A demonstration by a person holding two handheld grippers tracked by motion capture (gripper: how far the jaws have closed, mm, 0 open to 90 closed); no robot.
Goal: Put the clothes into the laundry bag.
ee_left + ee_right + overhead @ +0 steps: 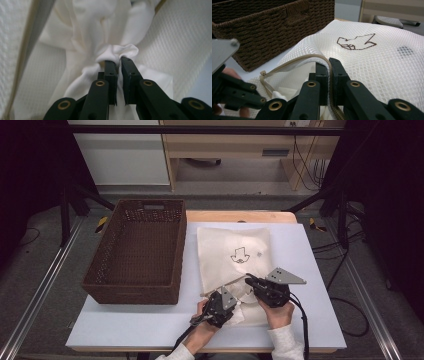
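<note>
A white mesh laundry bag (235, 252) with a brown bird-like emblem lies on the white table (312, 270); its zipped mouth faces the person. My right gripper (248, 281) (329, 62) is shut on the bag's tan zipper edge (294, 61) and holds the mouth raised. A bunched white cloth (245, 314) (117, 50) sits at that mouth. My left gripper (236, 307) (118, 61) is shut on a fold of this cloth, with mesh on both sides of it. The left gripper's body (237, 92) appears low at the left in the right gripper view.
A dark brown woven basket (140, 250) (274, 27) stands to the left of the bag, its inside bare. Behind the table are a wooden bench, cables and a metal frame. The table's front edge lies just below both hands.
</note>
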